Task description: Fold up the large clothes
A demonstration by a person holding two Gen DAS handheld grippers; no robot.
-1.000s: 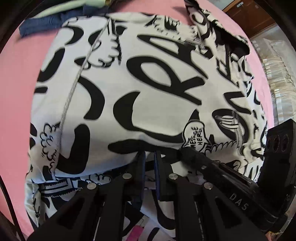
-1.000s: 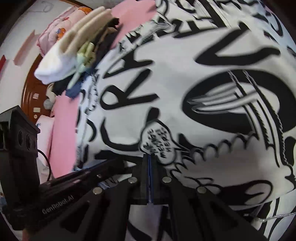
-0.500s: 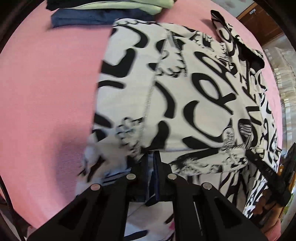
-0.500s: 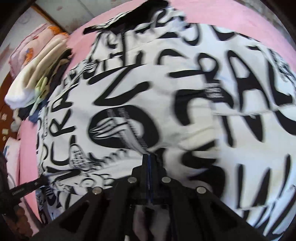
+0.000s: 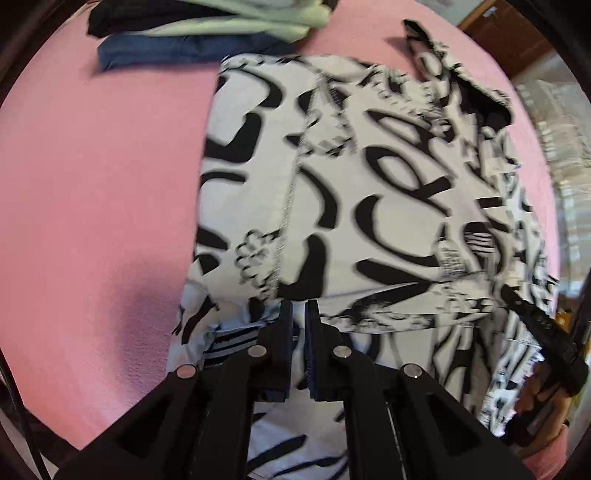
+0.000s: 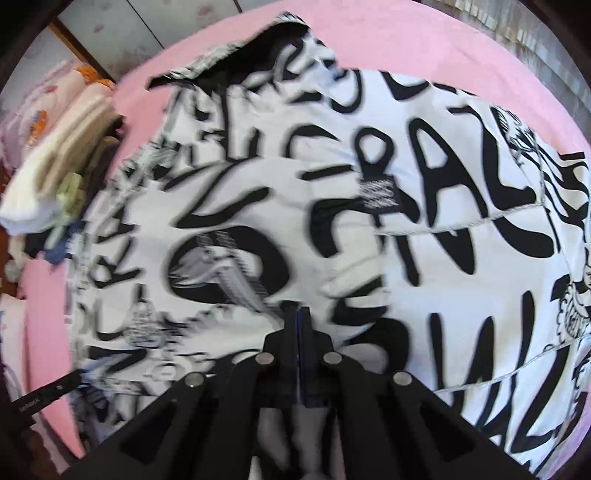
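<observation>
A pink bedsheet (image 5: 92,192) spreads under both tongs. The black-and-white garment (image 5: 369,192) lies ahead; the left tongs (image 5: 299,314), slightly apart, meet its near fold, the right tongs (image 6: 297,314) sit pressed together on it. Folded clothes (image 5: 207,33) are stacked beyond; wooden furniture (image 5: 506,40) is far right.
</observation>
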